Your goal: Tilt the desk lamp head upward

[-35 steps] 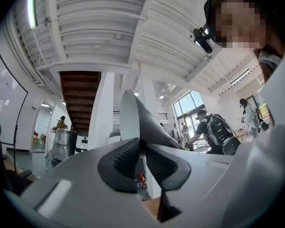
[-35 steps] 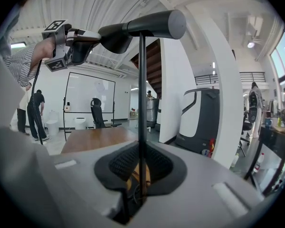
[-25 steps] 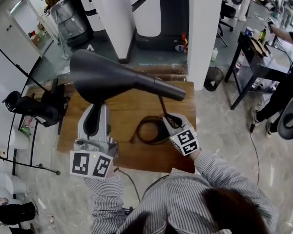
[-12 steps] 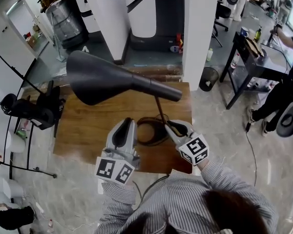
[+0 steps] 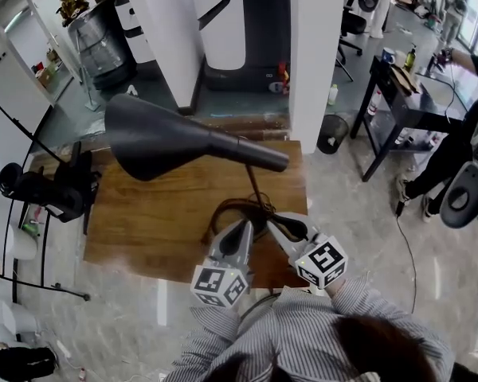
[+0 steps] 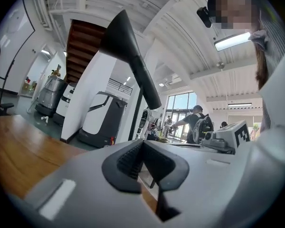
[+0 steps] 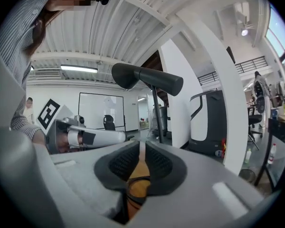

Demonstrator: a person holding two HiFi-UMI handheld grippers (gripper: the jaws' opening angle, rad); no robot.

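Two claws low by near edge of table (image 5: 135,221), well beneath desk lamp head (image 5: 163,138), perched on stem (image 5: 255,185) over table's middle. Left gripper (image 5: 244,228): jaws just drawn together, empty. Right gripper (image 5: 276,226): narrow slit, empty. Probably kept clear to leave head's tilt undisturbed.

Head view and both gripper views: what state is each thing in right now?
desk lamp head: held by neither gripper, up above the wooden desk, wide mouth toward the head view's left.
left gripper: jaws have just been closing and now meet, with nothing between them.
right gripper: jaws together, empty.
cable: lying looped on the desk near the lamp stem's foot.
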